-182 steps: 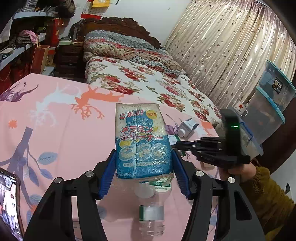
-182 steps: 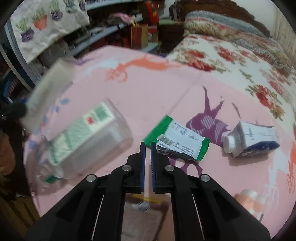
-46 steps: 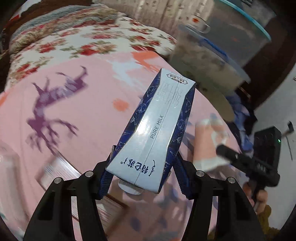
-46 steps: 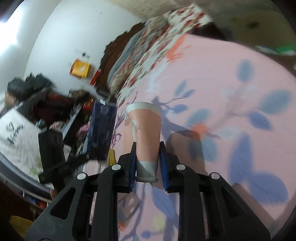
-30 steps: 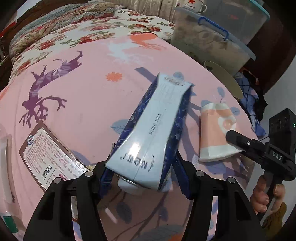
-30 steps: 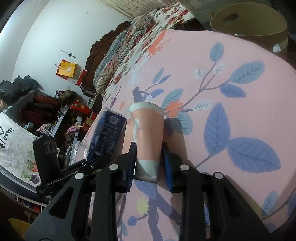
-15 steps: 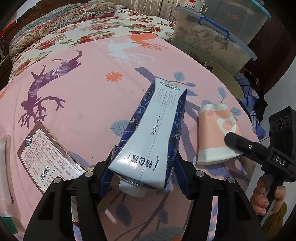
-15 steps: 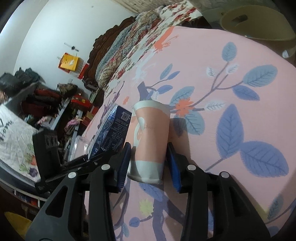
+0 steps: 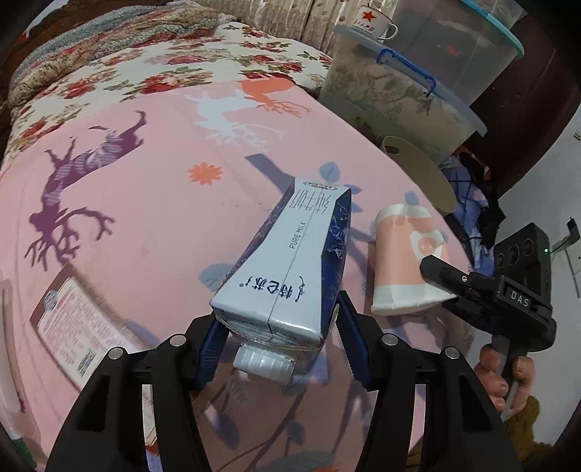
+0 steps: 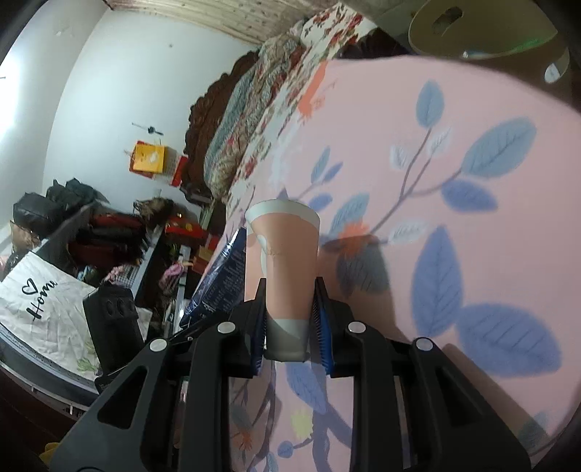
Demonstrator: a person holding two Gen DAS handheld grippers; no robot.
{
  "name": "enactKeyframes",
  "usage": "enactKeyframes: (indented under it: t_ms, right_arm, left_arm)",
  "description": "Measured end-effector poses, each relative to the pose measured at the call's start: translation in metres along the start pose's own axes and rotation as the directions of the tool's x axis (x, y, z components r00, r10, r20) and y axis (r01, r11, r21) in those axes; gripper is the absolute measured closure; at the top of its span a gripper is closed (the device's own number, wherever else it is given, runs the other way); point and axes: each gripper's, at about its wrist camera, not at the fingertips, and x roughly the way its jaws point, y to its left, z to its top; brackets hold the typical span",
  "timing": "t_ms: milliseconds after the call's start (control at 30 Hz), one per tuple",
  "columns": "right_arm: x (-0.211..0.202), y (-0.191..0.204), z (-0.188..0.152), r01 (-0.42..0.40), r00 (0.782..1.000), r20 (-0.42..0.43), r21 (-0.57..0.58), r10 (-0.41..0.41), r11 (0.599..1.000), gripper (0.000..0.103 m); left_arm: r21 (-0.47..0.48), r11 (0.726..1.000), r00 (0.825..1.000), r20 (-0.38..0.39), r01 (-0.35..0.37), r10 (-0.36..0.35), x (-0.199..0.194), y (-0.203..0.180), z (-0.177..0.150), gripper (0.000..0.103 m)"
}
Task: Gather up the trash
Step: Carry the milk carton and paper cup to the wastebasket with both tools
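Observation:
My left gripper [image 9: 277, 341] is shut on a blue and white milk carton [image 9: 294, 265], cap end toward me, held above the pink patterned tablecloth [image 9: 145, 203]. My right gripper [image 10: 288, 323] is shut on a pink and white paper cup [image 10: 283, 261], gripped near its base. The cup [image 9: 405, 261] also shows in the left wrist view, just right of the carton, with the right gripper [image 9: 446, 276] on it. The carton's dark blue side [image 10: 221, 279] shows left of the cup in the right wrist view.
A brown-edged printed packet [image 9: 76, 326] lies on the cloth at left. A round tan bin [image 9: 421, 170] stands beyond the table's right edge, also at the top right of the right wrist view [image 10: 483, 25]. Stacked clear storage boxes [image 9: 410, 90] and a floral bed [image 9: 145, 61] lie behind.
Both grippers keep their hold. The carton and cup have stayed side by side, the right gripper has tilted, and its jaws have drawn in on the cup since half a second ago.

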Motion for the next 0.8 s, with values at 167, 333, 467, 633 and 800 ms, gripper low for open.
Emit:
enactKeyframes:
  t_ms: [167,333,467,633,800]
  right_arm:
    - [-0.02,-0.011,0.015,0.005,0.998,0.065,0.011,-0.005,1.0,0.076]
    - [-0.063,-0.031,0.049,0.048,0.979,0.197,0.02,-0.051,0.999,0.076]
    - [-0.101,-0.051,0.084,0.11,0.945,0.307,0.045,-0.118,0.993,0.076]
    - [-0.133,-0.079,0.127,0.196,0.898,0.384,0.084,-0.213,0.977,0.076]
    - [-0.129,-0.098,0.169,0.31,0.864,0.38,0.115,-0.33,0.944,0.062]
  left_arm:
    - [0.037,0.998,0.999,-0.032,0.045,-0.044,0.012,-0.024,0.021,0.049]
    - [0.131,0.988,0.996,-0.055,0.079,-0.072,0.038,-0.071,0.061,0.05]
    - [0.18,0.976,0.991,-0.075,0.123,-0.111,0.065,-0.113,0.101,0.051]
    - [0.258,0.952,0.986,-0.056,0.165,-0.156,0.101,-0.179,0.15,0.053]
    - [0.309,0.936,0.985,-0.02,0.171,-0.173,0.135,-0.234,0.192,0.045]
